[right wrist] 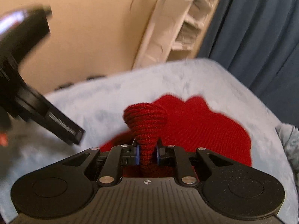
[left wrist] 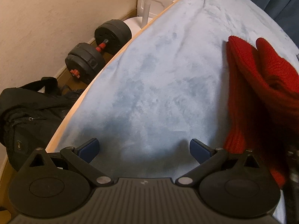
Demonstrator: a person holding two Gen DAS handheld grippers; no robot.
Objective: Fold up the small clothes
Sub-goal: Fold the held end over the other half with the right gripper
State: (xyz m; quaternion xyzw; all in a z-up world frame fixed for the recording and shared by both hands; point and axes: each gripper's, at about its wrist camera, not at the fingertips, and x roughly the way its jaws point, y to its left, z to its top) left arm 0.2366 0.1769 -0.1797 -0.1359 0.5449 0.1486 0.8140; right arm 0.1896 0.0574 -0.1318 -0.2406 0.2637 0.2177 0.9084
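Note:
A red knitted garment [left wrist: 261, 93] lies on the light blue fleece blanket [left wrist: 158, 84], at the right in the left wrist view. My left gripper [left wrist: 143, 149] is open and empty just above the blanket, to the left of the garment. My right gripper [right wrist: 147, 154] is shut on a bunched fold of the red knit [right wrist: 145, 127] and lifts it above the rest of the garment [right wrist: 205, 127]. The left gripper's black body [right wrist: 28, 93] shows blurred at the left in the right wrist view.
The blanket covers a bed with a wooden edge [left wrist: 112, 57]. On the floor to the left lie a black dumbbell [left wrist: 97, 50] and a black bag [left wrist: 24, 112]. A white fan stand [left wrist: 147, 0] and dark blue curtain [right wrist: 252, 28] stand behind. Crumpled cloth [right wrist: 291, 138] lies at right.

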